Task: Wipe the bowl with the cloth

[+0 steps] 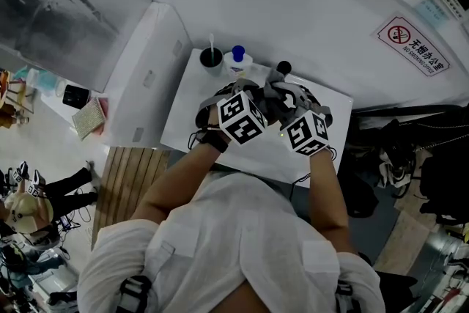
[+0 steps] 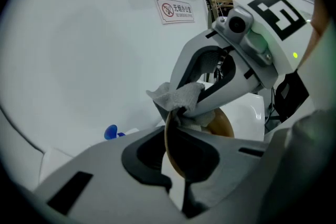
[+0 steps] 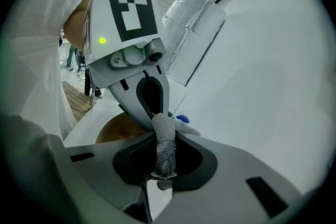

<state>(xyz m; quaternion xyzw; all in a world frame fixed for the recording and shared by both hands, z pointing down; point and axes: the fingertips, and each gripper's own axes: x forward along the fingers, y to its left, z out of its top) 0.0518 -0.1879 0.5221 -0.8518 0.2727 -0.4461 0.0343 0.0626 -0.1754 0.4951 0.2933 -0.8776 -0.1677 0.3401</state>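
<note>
Left gripper [image 2: 176, 150], forearm angled inward, has its jaws clamped on the rim of a brown bowl [image 2: 227, 124] tilted on edge. Right gripper [image 3: 164, 159], directly opposite and almost touching it, pinches a grey cloth [image 3: 164, 144] and presses it into the bowl's inside. Both are over a white table [image 1: 187, 124]. Beyond them stand a dark cup [image 1: 211, 62] holding a white straw and a blue-capped bottle [image 1: 237, 64].

Probably a lab or workroom: a no-smoking sign [image 1: 412, 45] is stuck on the wall, and dark gear [image 1: 410, 157] is piled on the floor.
</note>
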